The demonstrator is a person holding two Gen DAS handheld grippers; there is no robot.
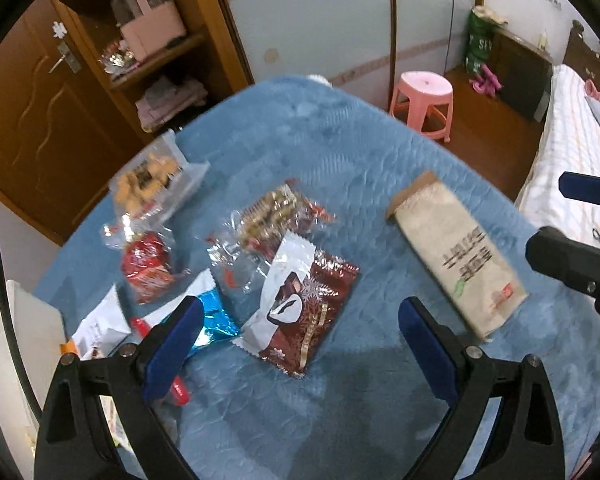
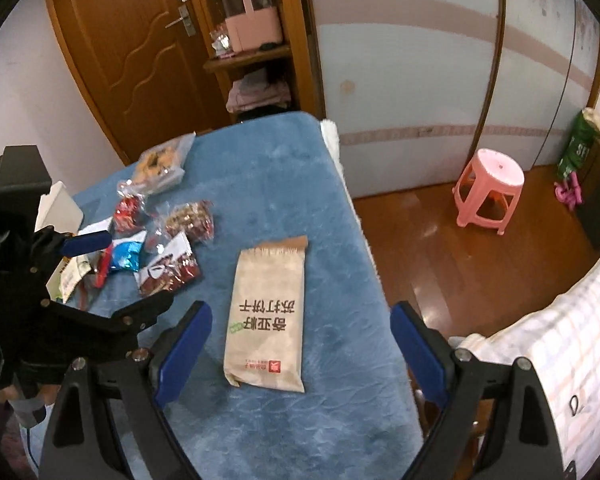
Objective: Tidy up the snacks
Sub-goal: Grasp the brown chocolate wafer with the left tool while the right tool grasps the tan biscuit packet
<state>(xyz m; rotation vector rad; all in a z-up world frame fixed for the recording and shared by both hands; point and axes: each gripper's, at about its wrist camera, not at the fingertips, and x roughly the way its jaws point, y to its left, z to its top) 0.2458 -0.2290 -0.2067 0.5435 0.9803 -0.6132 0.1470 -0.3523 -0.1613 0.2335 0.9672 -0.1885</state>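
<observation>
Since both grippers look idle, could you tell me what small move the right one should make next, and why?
Probably lower the open right hand-held gripper onto the tan paper cracker packet. The packet lies flat and alone on the blue fleece cover, directly ahead between the fingers, apart from the snack cluster.
</observation>
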